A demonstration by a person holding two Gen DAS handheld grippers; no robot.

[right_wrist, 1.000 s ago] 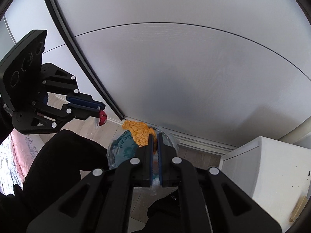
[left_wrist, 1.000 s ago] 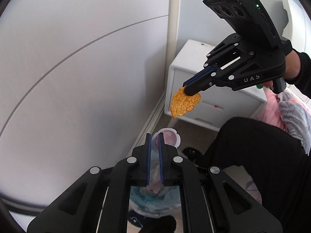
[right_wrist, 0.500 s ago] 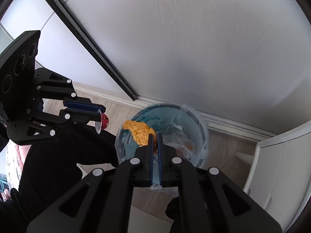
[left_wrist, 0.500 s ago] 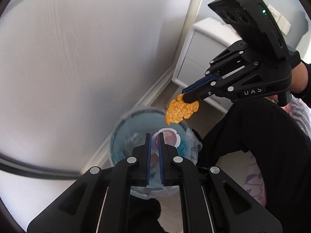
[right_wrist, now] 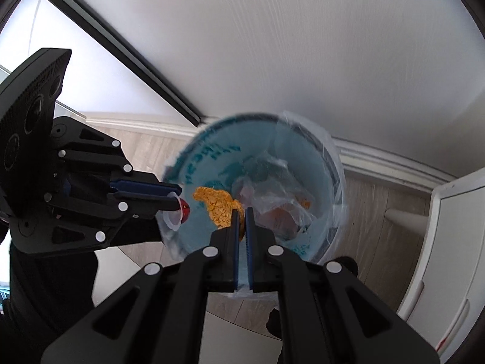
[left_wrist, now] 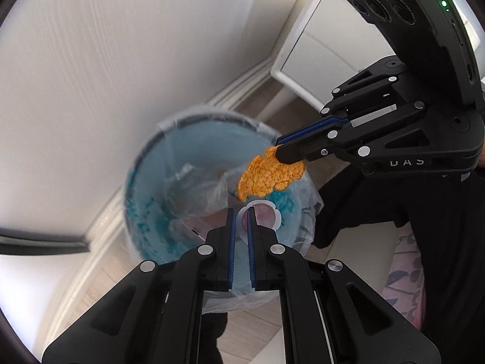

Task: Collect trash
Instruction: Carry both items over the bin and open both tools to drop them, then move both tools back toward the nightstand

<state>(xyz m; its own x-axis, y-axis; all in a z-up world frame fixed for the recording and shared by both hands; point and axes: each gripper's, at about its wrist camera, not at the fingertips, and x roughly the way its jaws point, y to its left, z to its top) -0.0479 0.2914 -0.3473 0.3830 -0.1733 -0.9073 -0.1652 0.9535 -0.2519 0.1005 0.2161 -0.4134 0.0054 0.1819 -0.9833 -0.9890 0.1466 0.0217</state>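
A round blue trash bin (left_wrist: 145, 212) (right_wrist: 209, 157) lined with a clear plastic bag stands on the floor by the wall, with crumpled wrappers inside. My left gripper (left_wrist: 240, 212) (right_wrist: 177, 194) is shut on a small clear lid with a red spot (left_wrist: 263, 217) (right_wrist: 178, 214) and hangs over the bin's near edge. My right gripper (right_wrist: 241, 212) (left_wrist: 277, 148) is shut on an orange crumbly peel (right_wrist: 216, 206) (left_wrist: 269, 176), held above the bin's mouth. Both grippers point down into the bin.
A white bedside cabinet (left_wrist: 318, 51) (right_wrist: 454, 242) stands right of the bin. A white wall and skirting board (right_wrist: 388, 157) run behind it. The person's dark-clothed legs (left_wrist: 409, 242) are close beside the bin, and a patterned fabric (left_wrist: 406, 285) lies at the right.
Both grippers have come down toward the bin, which now fills the middle of both views. Each still holds its piece of trash.
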